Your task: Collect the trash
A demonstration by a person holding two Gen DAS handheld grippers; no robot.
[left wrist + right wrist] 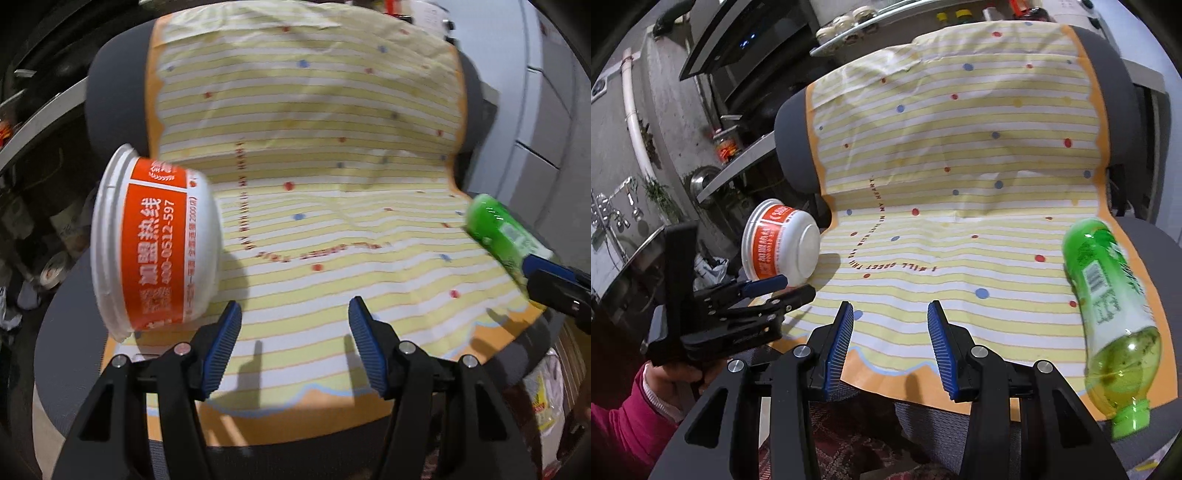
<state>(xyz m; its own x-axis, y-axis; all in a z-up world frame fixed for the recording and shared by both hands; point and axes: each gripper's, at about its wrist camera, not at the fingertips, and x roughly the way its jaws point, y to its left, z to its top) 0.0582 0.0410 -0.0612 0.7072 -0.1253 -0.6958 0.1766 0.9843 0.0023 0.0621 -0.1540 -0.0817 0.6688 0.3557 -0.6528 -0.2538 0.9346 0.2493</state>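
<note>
A white and orange paper bowl (155, 240) lies on its side at the left edge of a striped yellow cloth (314, 147). My left gripper (294, 303) is open and empty just right of the bowl. A green plastic bottle (1108, 295) lies capped on the cloth's right side, cap end toward me. My right gripper (890, 305) stands open over the cloth's front edge, left of the bottle, with nothing in it. The right wrist view also shows the bowl (779, 243) and the left gripper (779, 290) just below it, held by a hand in a pink sleeve (624, 424).
The cloth drapes over a grey chair seat (66, 332) and backrest (794, 147). Kitchen shelves with jars (846, 26), a white pipe (635, 122) and taps (613, 214) stand at the left. A plastic bag (546, 391) hangs below the seat's right edge.
</note>
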